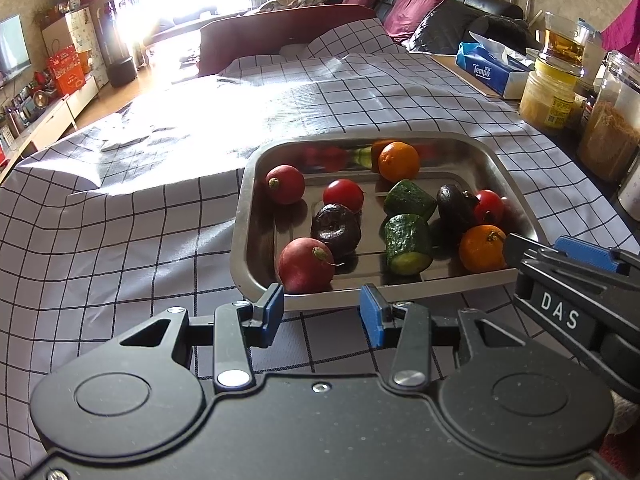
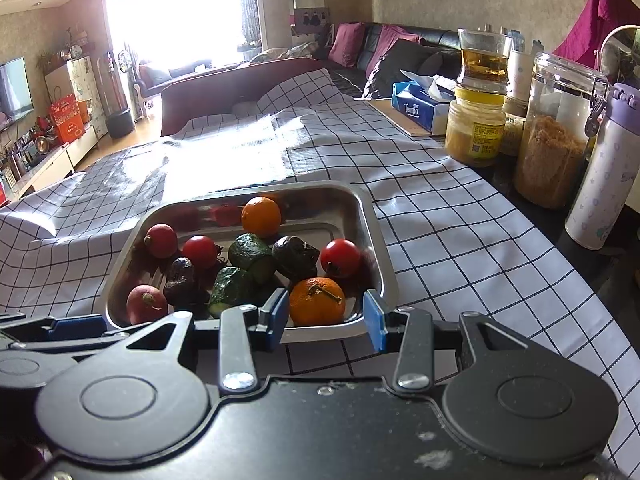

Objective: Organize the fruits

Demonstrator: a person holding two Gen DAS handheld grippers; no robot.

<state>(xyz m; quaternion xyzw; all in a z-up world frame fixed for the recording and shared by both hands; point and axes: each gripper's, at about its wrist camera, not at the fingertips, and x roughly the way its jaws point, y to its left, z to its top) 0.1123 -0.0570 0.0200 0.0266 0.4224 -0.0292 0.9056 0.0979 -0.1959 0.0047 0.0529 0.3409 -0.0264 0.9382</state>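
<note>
Fingers of both grippers spread wide and empty at the near rim of a steel tray point(image 1: 516, 184) of fruit.

Left gripper point(image 1: 322, 314) faces a radish point(image 1: 306, 266); right gripper point(image 2: 326, 318) frames the near orange point(image 2: 317, 301) at 12 o'clock. Round, firm, likely slippery: grasp across the middle. Only the right view shows a purple flask point(image 2: 604, 168) at 2 o'clock on the table point(image 2: 460, 240).

tray point(image 1: 256, 184) on worktop point(image 1: 120, 240) | in tray: radishes point(image 1: 285, 184) left, cucumber pieces point(image 1: 408, 199) centre, oranges point(image 1: 482, 249) right | jars point(image 2: 556, 136) right of tray | tissue box point(image 2: 420, 106) behind jars | sofa point(image 2: 400, 52) beyond worktop
</note>
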